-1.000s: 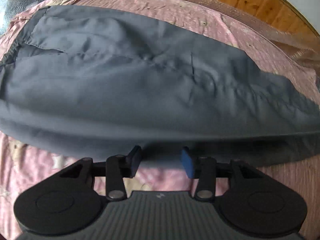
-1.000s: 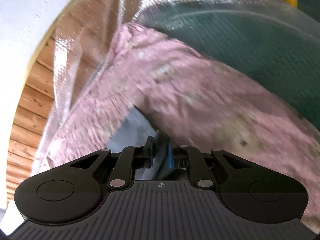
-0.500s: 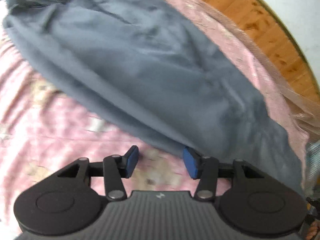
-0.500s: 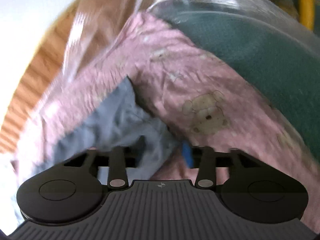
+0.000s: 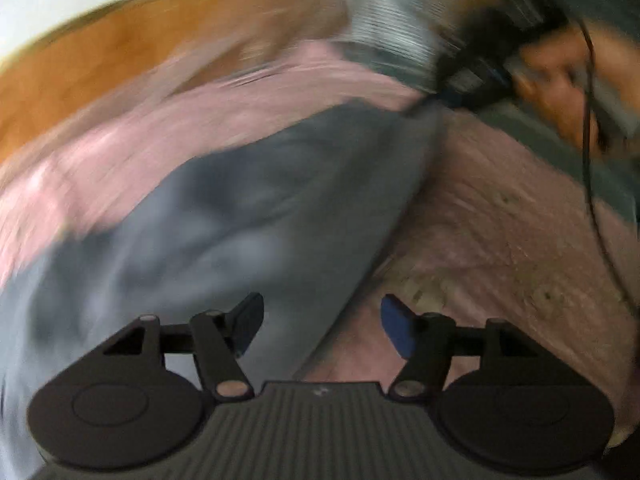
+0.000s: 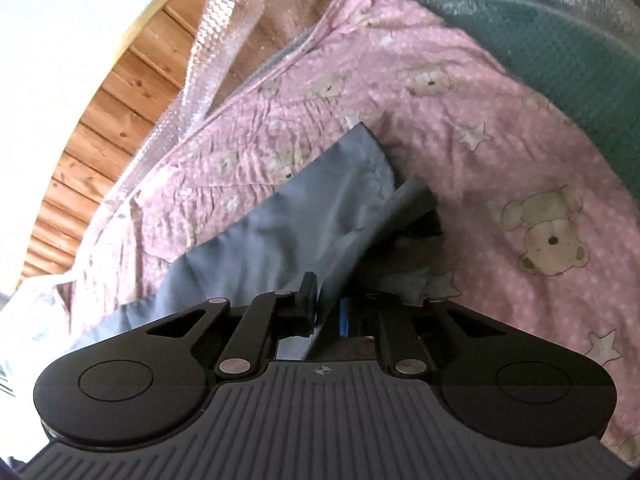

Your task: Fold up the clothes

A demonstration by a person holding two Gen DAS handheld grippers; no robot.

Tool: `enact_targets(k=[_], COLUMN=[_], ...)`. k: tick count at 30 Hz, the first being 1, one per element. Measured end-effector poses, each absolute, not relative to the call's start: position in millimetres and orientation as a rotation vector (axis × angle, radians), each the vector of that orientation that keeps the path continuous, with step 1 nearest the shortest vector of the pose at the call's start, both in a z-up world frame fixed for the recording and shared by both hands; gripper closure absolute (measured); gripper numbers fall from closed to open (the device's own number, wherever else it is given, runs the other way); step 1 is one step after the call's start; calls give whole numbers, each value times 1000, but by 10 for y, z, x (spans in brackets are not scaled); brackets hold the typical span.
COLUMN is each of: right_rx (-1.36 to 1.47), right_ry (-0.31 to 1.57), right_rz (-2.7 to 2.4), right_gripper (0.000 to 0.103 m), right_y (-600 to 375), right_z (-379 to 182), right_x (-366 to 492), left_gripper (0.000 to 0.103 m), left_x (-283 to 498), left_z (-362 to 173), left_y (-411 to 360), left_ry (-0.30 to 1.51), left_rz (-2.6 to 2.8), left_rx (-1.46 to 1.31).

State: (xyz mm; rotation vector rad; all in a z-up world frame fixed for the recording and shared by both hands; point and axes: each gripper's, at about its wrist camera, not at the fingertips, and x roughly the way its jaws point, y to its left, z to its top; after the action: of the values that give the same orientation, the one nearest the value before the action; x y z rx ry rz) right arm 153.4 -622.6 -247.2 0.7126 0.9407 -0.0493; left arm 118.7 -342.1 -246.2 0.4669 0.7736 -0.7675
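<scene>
Right tongs [image 6: 326,308] pinch grey garment [image 6: 304,216]; left tongs [image 5: 322,326] spread wide, empty.

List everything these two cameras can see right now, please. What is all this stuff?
grey garment: one, slate grey, lying on the pink sheet, one edge pinched by the right gripper
pink sheet: one, pink with teddy bears and stars, spread under the garment
green cover: one, dark green, beyond the sheet's far edge
bubble wrap: clear sheet, over the sheet's far edges
wooden floor: orange-brown planks, at left
left gripper: one, black with blue pads, jaws apart and holding nothing, over the garment's edge
right gripper: one, black, closed on the garment
hand: one, blurred, holding the right gripper
</scene>
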Motion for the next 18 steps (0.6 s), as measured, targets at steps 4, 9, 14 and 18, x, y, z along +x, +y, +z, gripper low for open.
enact_targets(k=[4, 9, 14, 18], right_rx=[860, 1023, 1171, 1195], right_ry=[941, 855, 750, 751], right_rz=[-44, -8, 36, 34], right_gripper=[92, 58, 43, 29], right_y=[-6388, -6647, -6680, -6502], right_z=[-2611, -2713, -2842, -2987], right_x=[1582, 1487, 1099, 1051], left_gripper=[101, 100, 100, 98], left_x=[1228, 1809, 2019, 1979], left_z=[-2785, -2477, -2321, -2280], left_y=[-3978, -3659, -3663, -3706], left_ry=[676, 913, 1018, 1037], left_rz=[-732, -808, -884, -931], left_rx=[684, 260, 161, 220])
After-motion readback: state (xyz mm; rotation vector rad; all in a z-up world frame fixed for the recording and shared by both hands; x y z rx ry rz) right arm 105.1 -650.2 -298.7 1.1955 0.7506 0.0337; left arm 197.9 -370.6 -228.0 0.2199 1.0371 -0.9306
